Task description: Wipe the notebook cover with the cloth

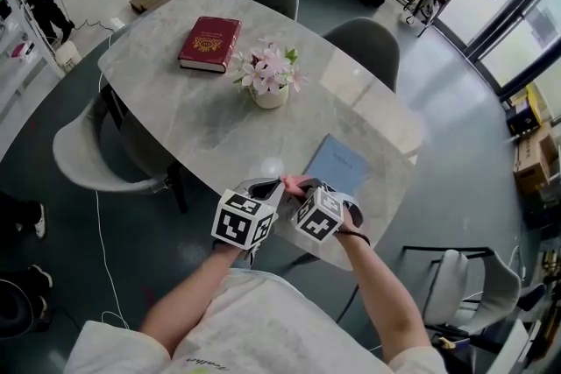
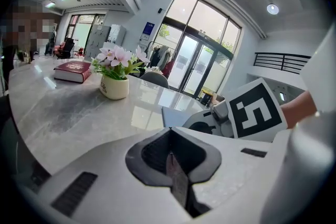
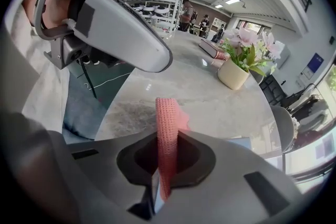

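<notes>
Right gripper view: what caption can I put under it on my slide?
Right gripper clamps the pink cloth, marble table and flowers ahead.

A grey marbled oval worktop [image 1: 175,127] carries a red book [image 1: 210,43] near its far end, a pot of pink flowers [image 1: 270,94] (upright, about midway) and a blue notebook [image 1: 336,165] by the near edge.

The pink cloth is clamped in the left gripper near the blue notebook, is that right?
Not quite: the pink cloth is clamped in the right gripper, as the right gripper view shows. It is indeed near the blue notebook.
</notes>
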Demonstrator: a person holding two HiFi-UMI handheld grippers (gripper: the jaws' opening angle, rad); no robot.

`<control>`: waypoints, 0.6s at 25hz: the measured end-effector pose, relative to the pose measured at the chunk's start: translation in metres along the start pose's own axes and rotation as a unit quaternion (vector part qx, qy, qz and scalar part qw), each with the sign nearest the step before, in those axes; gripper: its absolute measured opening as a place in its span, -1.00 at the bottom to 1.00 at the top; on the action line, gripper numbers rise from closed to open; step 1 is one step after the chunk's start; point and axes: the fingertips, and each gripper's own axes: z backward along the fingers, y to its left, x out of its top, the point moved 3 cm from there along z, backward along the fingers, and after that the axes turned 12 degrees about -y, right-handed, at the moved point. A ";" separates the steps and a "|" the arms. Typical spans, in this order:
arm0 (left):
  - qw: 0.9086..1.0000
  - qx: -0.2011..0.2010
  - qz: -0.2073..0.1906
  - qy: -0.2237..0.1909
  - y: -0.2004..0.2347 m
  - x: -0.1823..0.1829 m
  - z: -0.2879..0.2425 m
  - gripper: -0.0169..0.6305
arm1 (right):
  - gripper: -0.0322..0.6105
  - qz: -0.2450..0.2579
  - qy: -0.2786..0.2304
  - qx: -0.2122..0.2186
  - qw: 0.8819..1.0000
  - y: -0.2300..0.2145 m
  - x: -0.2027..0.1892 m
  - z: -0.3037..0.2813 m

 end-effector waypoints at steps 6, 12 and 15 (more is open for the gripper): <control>1.000 0.002 -0.001 0.000 -0.006 -0.003 0.010 -0.92 | -0.85 -0.026 -0.019 -0.010 0.999 0.011 0.002 0.006; 1.000 0.000 -0.010 -0.005 -0.017 0.002 0.016 -0.92 | -0.86 -0.066 -0.057 -0.046 0.995 0.007 0.004 0.029; 1.000 -0.002 -0.016 -0.008 -0.024 0.006 0.018 -0.92 | -0.86 -0.085 -0.076 -0.067 0.991 0.004 0.004 0.045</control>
